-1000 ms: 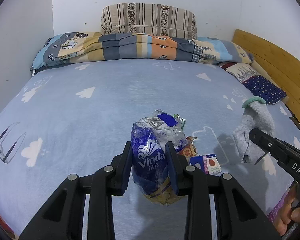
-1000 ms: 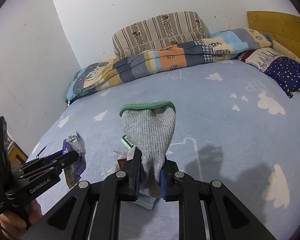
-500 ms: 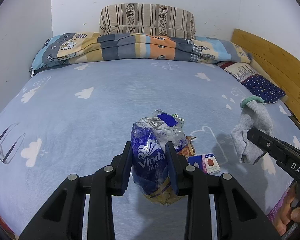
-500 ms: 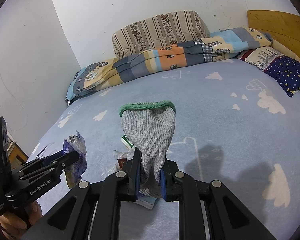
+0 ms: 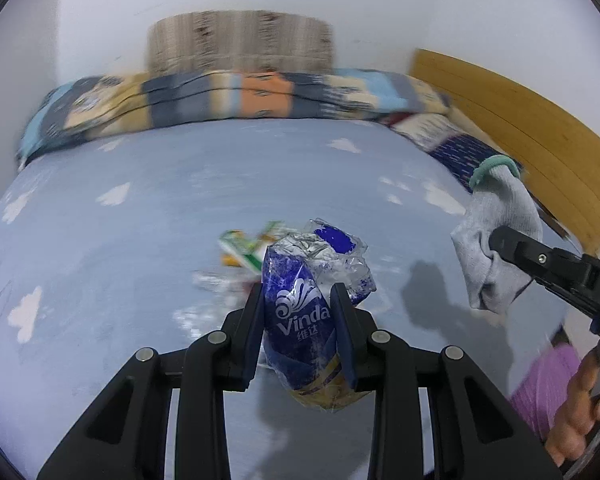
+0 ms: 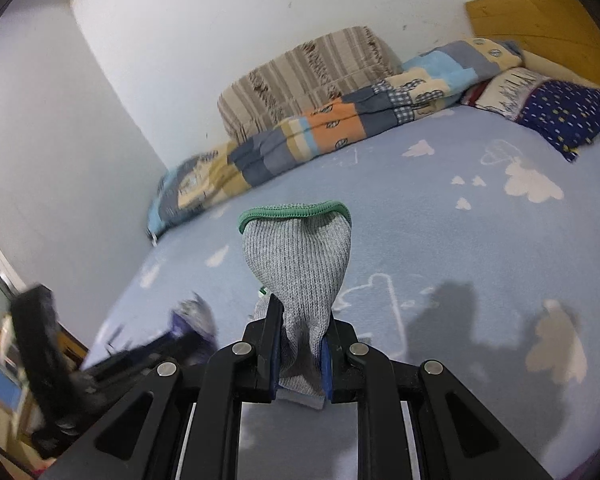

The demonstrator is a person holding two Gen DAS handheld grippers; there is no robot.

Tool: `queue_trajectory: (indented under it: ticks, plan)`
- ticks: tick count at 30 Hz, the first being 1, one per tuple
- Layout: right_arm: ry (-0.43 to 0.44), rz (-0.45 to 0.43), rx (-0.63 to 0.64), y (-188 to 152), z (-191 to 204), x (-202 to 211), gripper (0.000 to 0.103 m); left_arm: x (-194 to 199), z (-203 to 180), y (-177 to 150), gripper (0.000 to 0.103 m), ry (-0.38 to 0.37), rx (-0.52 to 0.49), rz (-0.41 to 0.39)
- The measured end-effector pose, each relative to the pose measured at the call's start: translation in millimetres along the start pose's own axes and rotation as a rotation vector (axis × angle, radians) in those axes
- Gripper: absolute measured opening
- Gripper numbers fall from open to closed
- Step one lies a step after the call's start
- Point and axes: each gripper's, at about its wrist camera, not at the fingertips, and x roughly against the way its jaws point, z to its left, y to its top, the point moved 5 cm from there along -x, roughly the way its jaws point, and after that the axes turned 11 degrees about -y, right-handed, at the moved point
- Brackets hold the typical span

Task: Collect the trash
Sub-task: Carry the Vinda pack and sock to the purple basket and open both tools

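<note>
My left gripper (image 5: 299,292) is shut on a crumpled blue Vinda tissue wrapper (image 5: 300,320), held above the blue bed sheet (image 5: 140,240). Behind the wrapper more litter (image 5: 248,250) lies on the sheet, a green and white packet and clear plastic, all blurred. My right gripper (image 6: 302,312) is shut on a grey knitted sock with a green cuff (image 6: 300,256), which stands up between its fingers. The same sock (image 5: 496,240) and the right gripper's finger show at the right of the left wrist view. The left gripper (image 6: 180,340) appears blurred at the lower left of the right wrist view.
A folded patchwork quilt (image 6: 320,136) and a striped cushion (image 6: 304,76) lie at the far end by the white wall. A dark blue starry pillow (image 6: 564,116) rests beside the wooden bed board (image 5: 520,128). A person's hand (image 5: 580,412) holds the right gripper.
Both grippers have shifted and rolled, blurring the views. In the left wrist view the litter now sits left of the wrapper. The sock has risen in that view. Both grips are unchanged.
</note>
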Motion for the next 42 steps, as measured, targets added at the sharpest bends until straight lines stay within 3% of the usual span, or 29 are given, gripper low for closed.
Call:
queue_trajectory:
  ticks: [7, 12, 16, 22, 25, 27, 28, 29, 36, 42]
  plan:
    - [-0.052, -0.024, -0.066, -33, -73, 88, 0.016, 3, -106, -19, 0.031, -0.252, -0.143, 0.052]
    - [-0.198, -0.075, -0.159, -62, -153, 176, 0.016, 6, -210, -38, 0.031, -0.441, -0.276, 0.118]
    - [-0.339, -0.099, -0.268, -85, -219, 237, 0.017, -2, -293, -67, 0.031, -0.569, -0.351, 0.216]
    - [-0.441, -0.11, -0.398, -111, -282, 285, 0.018, -28, -374, -106, 0.032, -0.614, -0.448, 0.355]
    - [-0.464, -0.095, -0.45, -123, -302, 287, 0.02, -40, -394, -115, 0.039, -0.602, -0.473, 0.383]
    - [-0.472, -0.076, -0.474, -127, -314, 283, 0.034, -47, -398, -115, 0.064, -0.59, -0.466, 0.398]
    - [-0.477, -0.065, -0.485, -129, -320, 281, 0.045, -48, -399, -115, 0.064, -0.592, -0.457, 0.397]
    - [-0.489, -0.055, -0.499, -131, -326, 279, 0.049, -47, -399, -114, 0.064, -0.595, -0.451, 0.397]
    - [-0.485, -0.085, -0.499, -130, -331, 285, 0.049, -33, -366, -95, 0.064, -0.552, -0.41, 0.327]
    - [-0.4, -0.068, -0.422, -109, -294, 257, 0.049, -18, -280, -72, 0.064, -0.433, -0.33, 0.248]
